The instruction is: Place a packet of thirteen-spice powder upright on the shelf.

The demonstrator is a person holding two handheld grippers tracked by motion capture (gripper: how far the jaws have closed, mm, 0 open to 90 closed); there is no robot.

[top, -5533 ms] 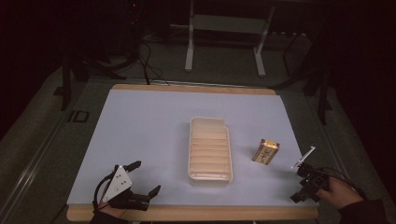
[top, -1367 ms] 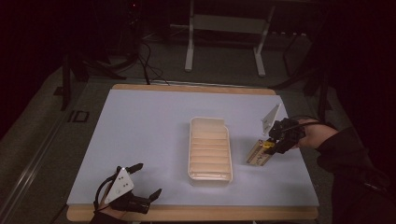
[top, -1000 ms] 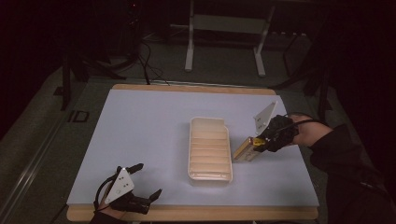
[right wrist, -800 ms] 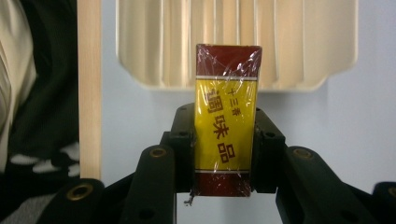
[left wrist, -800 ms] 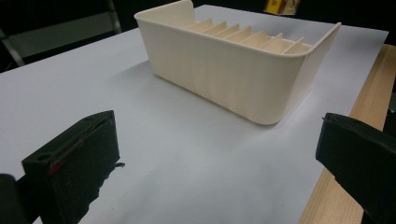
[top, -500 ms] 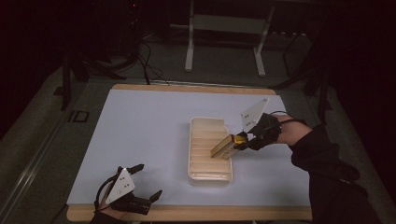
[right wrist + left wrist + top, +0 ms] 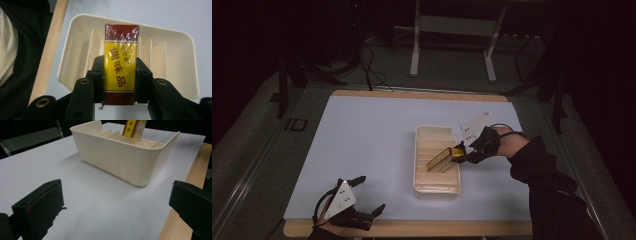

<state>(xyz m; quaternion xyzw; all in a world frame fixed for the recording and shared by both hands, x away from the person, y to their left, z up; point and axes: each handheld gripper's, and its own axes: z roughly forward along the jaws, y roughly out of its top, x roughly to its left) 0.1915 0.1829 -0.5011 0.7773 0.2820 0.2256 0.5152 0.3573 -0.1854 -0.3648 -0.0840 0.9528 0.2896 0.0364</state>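
Seasoning packet (image 7: 121, 67) hangs tilted over the cream tray (image 7: 428, 185), clamped in your right tool (image 7: 458, 153); lower it toward six o'clock between the ribs (left tool (image 7: 362, 197) idles apart).

In the right gripper view, the lower end of the yellow and red packet (image 7: 120, 67) is covered on both sides by the black jaws, and the near wall of the cream tray (image 7: 75, 50) is hidden behind them. In the left gripper view, the packet (image 7: 134, 127) is cut off by the top edge, its lower part concealed behind the tray wall (image 7: 120, 160). In the high view, the packet's print is too small to be read.
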